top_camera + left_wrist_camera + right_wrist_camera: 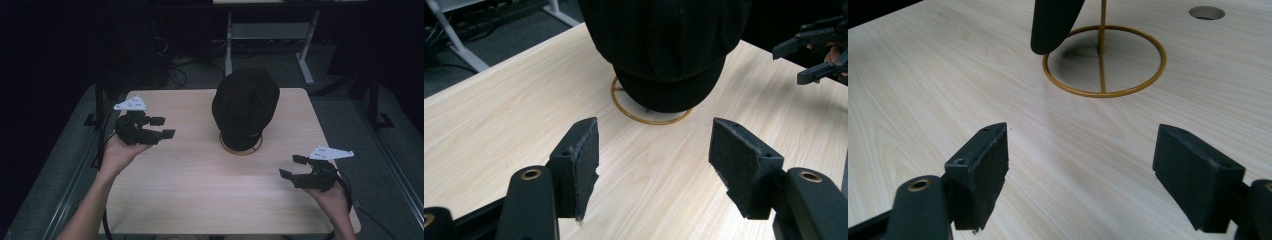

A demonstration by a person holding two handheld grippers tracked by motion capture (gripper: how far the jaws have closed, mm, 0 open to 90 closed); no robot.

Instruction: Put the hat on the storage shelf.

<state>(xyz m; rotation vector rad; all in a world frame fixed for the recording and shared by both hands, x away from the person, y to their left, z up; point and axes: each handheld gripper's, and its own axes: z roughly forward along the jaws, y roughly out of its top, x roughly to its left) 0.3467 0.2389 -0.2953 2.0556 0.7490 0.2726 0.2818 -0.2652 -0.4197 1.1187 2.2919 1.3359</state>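
Dim room, pale wood surface [200,190] under the high camera. We hold the left tool [161,127] above the left part of the surface, jaws spread and empty; the right tool [292,166] hovers near the right front edge, jaws likewise spread with nothing between them. Both point inward at the black cap [245,107], which sits on a gold wire stand [240,149] at mid-surface toward the far side, brim drooping over the ring base. Both tools are well apart from it. We judge this the approach step: no contact yet. Next move calls for bringing the tools in on opposite sides of the cap and closing on fabric, not on the stand's thin upright.
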